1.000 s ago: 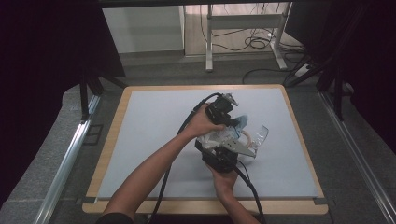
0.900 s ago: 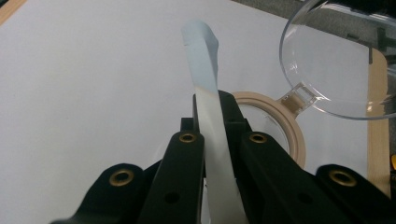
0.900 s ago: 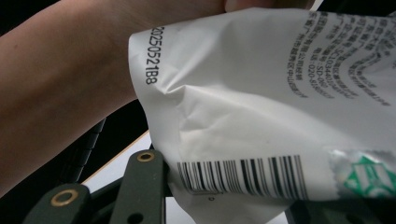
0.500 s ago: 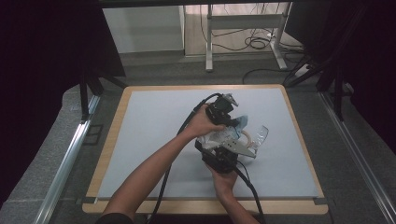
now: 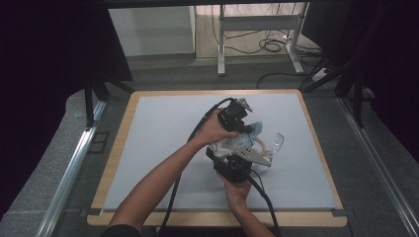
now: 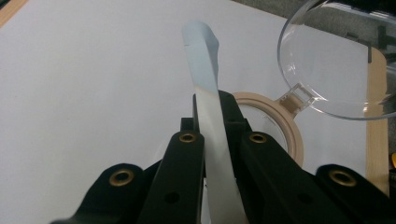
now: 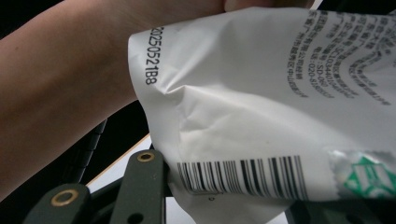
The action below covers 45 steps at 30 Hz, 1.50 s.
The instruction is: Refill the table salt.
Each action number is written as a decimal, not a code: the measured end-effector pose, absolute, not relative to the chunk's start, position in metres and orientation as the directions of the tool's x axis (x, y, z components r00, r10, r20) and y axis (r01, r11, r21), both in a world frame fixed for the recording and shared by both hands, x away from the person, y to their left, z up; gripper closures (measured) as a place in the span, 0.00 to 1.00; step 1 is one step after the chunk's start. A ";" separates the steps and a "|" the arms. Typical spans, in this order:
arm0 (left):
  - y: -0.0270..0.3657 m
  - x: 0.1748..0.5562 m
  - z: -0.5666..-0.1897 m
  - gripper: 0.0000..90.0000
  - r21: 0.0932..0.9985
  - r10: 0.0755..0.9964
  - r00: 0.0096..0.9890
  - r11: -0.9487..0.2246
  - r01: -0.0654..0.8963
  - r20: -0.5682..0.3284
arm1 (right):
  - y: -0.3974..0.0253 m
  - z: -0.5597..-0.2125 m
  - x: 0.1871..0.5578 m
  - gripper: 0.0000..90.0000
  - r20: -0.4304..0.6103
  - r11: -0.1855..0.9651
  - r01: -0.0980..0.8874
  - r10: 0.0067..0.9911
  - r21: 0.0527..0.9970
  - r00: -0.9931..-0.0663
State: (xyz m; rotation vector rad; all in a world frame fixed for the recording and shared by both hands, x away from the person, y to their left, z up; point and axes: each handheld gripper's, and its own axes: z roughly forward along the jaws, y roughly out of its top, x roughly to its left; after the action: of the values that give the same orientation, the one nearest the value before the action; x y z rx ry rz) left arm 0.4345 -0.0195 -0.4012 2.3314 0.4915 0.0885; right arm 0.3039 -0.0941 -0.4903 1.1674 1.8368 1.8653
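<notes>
Grey mat (image 5: pixel 163 148), both tongs on packet (image 7: pixel 261 121).

This looks like a lab set up for recording: a bench (image 5: pixel 163 128) with a pale grey mat and wooden edge stands between black curtains (image 5: pixel 44 74), metal rails (image 5: pixel 69 168) flank it, and loose cables (image 5: pixel 272 44) lie on the floor under a metal-framed desk (image 5: pixel 257 34) behind.

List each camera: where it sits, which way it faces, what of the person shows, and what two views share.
High view: above the table's near side, facing forward and down at the table; both forearms, left tongs, right tongs.
Left gripper view: on the left tongs, along jaws shut on the packet; beyond, a clear lid.
Right gripper view: on the right tongs, facing the packet; a forearm.
Shared: the packet.
</notes>
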 end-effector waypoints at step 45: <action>-0.016 0.432 -0.400 0.99 0.686 0.377 0.924 -0.654 0.320 -0.072 | -0.089 -0.489 0.303 0.69 0.348 -0.167 0.327 0.689 0.930 -0.636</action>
State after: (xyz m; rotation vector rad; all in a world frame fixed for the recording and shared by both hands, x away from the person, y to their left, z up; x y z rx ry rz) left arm 0.4322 -0.0161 -0.3996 2.3315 0.4920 0.0990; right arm 0.3026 -0.0891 -0.4886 1.1648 1.8211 1.8758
